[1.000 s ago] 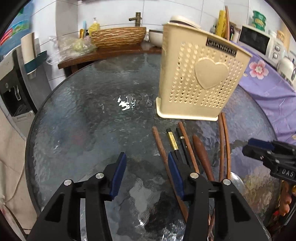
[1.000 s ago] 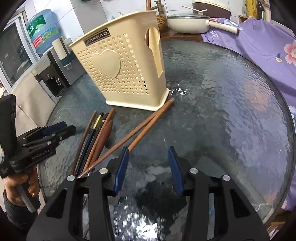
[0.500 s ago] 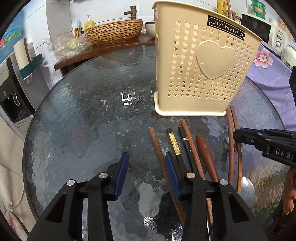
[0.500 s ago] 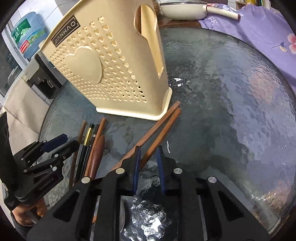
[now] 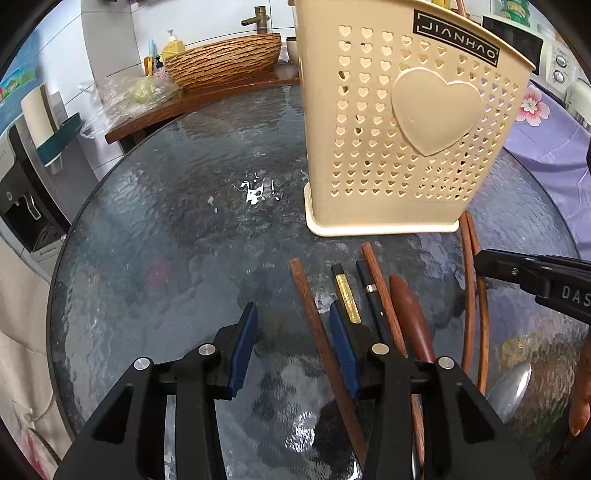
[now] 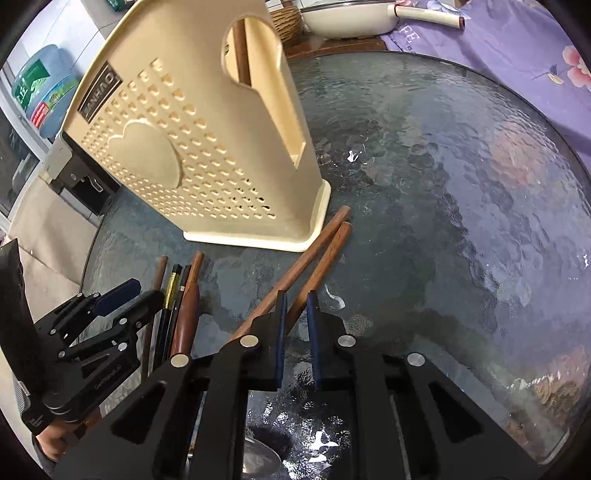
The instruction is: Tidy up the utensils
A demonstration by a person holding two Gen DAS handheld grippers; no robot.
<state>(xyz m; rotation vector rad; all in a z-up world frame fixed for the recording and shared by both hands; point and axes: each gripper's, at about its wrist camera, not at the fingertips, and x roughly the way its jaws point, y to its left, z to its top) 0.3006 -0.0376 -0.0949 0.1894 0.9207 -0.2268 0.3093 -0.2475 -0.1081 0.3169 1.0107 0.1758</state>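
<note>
A cream perforated utensil holder [image 5: 402, 122] stands on the round glass table [image 5: 166, 229]; it also shows in the right wrist view [image 6: 207, 155]. Several chopsticks and a wooden-handled spoon [image 5: 410, 314] lie in front of it. My left gripper [image 5: 291, 339] is open over a brown chopstick [image 5: 314, 325]. My right gripper [image 6: 295, 332] is nearly closed around one of a pair of brown chopsticks [image 6: 317, 266], which passes between the pads; whether they touch it is unclear. The other chopstick of the pair lies just left of the jaws.
A wooden counter with a woven basin [image 5: 221, 62] lies behind the table. A purple floral cloth [image 6: 517, 48] and a cream pan [image 6: 351, 18] are at the right. A water dispenser [image 5: 26, 184] stands left. A metal spoon bowl [image 5: 509, 384] lies near the front.
My right gripper has closed from wide open to a narrow gap and moved forward onto the chopstick pair. Both grippers have come closer to the holder.
</note>
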